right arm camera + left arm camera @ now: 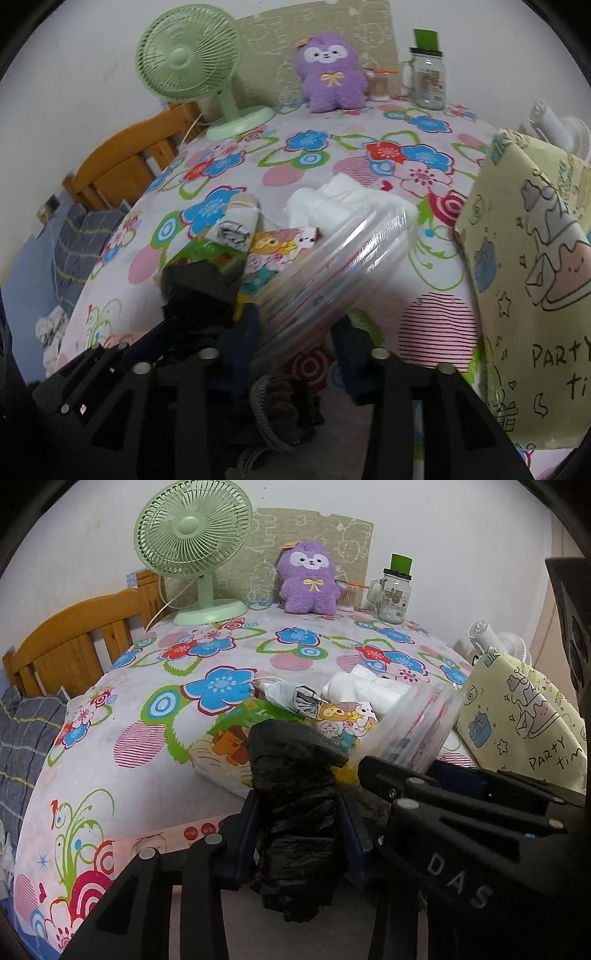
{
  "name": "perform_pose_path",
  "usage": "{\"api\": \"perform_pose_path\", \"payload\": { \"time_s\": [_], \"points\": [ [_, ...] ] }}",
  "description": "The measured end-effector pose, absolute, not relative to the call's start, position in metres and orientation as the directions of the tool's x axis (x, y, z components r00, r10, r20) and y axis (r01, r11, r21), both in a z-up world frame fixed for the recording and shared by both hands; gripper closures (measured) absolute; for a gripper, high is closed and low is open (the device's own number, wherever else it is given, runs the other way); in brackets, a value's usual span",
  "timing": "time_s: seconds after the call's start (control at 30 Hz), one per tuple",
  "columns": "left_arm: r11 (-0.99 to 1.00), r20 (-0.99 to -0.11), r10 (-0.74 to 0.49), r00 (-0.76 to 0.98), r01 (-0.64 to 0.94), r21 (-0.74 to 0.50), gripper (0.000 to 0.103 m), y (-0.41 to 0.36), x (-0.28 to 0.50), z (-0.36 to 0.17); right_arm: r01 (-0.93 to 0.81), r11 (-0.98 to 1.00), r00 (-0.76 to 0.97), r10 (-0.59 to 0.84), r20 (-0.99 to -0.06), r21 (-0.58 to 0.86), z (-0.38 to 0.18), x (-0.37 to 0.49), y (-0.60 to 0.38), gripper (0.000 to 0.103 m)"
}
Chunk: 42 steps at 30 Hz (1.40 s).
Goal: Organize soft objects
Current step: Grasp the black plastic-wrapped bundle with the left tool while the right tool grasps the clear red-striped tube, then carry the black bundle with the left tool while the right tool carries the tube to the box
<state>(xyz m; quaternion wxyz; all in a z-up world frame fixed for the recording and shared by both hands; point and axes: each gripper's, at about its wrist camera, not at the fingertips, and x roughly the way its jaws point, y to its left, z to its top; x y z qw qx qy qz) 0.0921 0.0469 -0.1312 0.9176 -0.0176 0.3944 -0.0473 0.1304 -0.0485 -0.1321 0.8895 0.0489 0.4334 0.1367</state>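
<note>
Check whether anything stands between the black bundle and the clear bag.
Nothing visible does: the black bundle, clamped in the left hand-held gripper, lies right beside the clear bag held by the right hand-held gripper.

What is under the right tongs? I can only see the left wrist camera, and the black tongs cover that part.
Observer: In the right wrist view, a grey knitted thing shows just beneath the right tongs. I cannot tell what it rests on.
Operator: Are those tongs really holding the see-through bag?
Observer: Yes. From that camera, the clear bag runs straight between the two fingers, filling the gap, and sticks out ahead over the flowery cloth.
</note>
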Motion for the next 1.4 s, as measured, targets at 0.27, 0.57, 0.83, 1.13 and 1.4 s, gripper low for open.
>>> {"api": "perform_pose_path", "payload": {
  "time_s": [0.27,0.57,0.83,1.13,1.4],
  "points": [
    [0.996,-0.706,-0.087,0.703,0.07,-0.053,0.064,0.045,0.089,-0.123,-0.21,0.955,0.605,0.295,-0.74,0.209,-0.125,0.124,-0.053,0.082],
    [0.997,-0.682,-0.079,0.727,0.066,-0.046,0.065,0.04,0.086,-0.106,-0.211,0.956,0.636,0.293,-0.714,0.204,-0.108,0.117,-0.06,0.084],
    [0.997,-0.663,-0.07,0.745,0.061,-0.036,0.065,0.032,0.083,-0.089,-0.214,0.958,0.661,0.286,-0.694,0.191,-0.089,0.111,-0.066,0.084],
    [0.997,-0.636,-0.072,0.768,0.066,-0.033,0.064,0.021,0.076,-0.066,-0.21,0.965,0.696,0.261,-0.669,0.157,-0.062,0.1,-0.077,0.084],
    [0.997,-0.614,-0.068,0.786,0.069,-0.023,0.064,0.01,0.073,-0.048,-0.209,0.966,0.72,0.258,-0.645,0.153,-0.042,0.091,-0.091,0.084]
  ]
}}
